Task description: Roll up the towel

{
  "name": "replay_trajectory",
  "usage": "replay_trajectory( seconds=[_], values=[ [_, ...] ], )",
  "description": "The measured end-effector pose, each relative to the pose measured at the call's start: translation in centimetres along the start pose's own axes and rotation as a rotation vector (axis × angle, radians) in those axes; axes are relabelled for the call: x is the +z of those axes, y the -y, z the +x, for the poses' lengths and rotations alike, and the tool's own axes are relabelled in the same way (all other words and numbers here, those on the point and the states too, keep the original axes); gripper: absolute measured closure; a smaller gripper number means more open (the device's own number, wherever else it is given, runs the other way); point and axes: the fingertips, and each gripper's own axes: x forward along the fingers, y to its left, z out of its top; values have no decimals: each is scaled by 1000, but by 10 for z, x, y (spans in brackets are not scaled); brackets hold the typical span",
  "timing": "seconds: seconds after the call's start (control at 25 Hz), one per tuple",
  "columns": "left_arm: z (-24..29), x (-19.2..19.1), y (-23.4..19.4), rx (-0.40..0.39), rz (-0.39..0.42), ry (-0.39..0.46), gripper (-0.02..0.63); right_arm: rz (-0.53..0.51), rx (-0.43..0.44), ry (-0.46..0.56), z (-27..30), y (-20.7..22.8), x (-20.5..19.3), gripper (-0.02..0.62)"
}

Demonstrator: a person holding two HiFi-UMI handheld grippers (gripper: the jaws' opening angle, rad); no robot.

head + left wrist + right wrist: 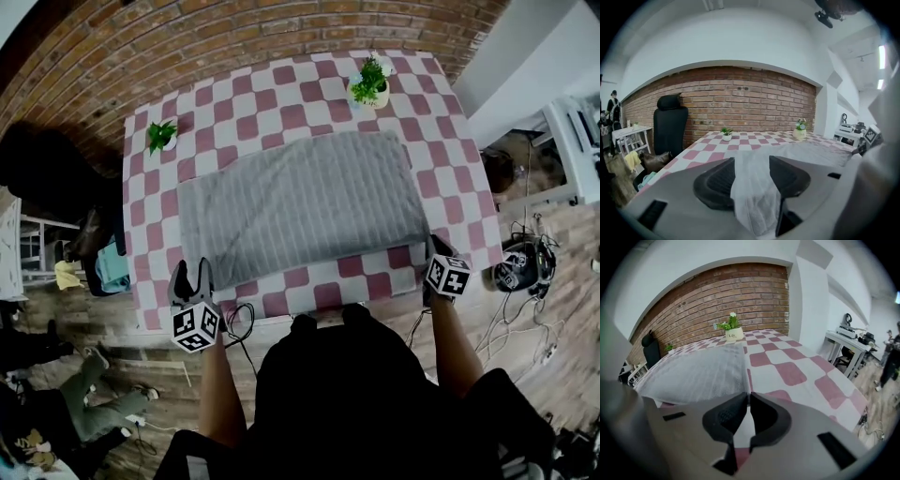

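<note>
A grey striped towel [300, 202] lies spread flat on the red-and-white checked table [281, 103]. My left gripper [191, 272] is at the towel's near left corner. In the left gripper view a bunched fold of towel [750, 192] fills the gap between the pads, and the gripper [751, 168] is shut on it. My right gripper [437, 246] is at the near right corner. In the right gripper view the towel [698, 371] has its edge running straight into the closed tips of the gripper [749, 397].
Two small potted plants stand at the far side of the table, one at the right [368, 84] and one at the left [160, 136]. A black office chair [670, 124] stands by the brick wall. Cables [525, 267] lie on the floor at the right.
</note>
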Motion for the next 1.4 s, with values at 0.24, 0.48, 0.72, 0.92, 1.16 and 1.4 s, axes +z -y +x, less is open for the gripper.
replay_trajectory(
  seconds=[0.24,0.48,0.72,0.92,1.16,1.4],
  values=[
    [47,16,99,-342,260,-72,390,56,-27,7,-18,32,-12,566],
    [124,54,264,-775,568,-117,407,106,31,63,-21,27,-9,474],
    [199,69,409,-1012,1028,-128,431,102,89,75,-26,7,1,460],
    [258,67,490,-1133,1172,-137,525,111,90,63,-22,2,-1,460],
    [300,34,553,-1273,1360,-243,529,196,44,57,-26,19,-12,460],
    [324,-11,560,-1329,1548,-390,483,242,59,66,-23,25,-9,446]
  ],
)
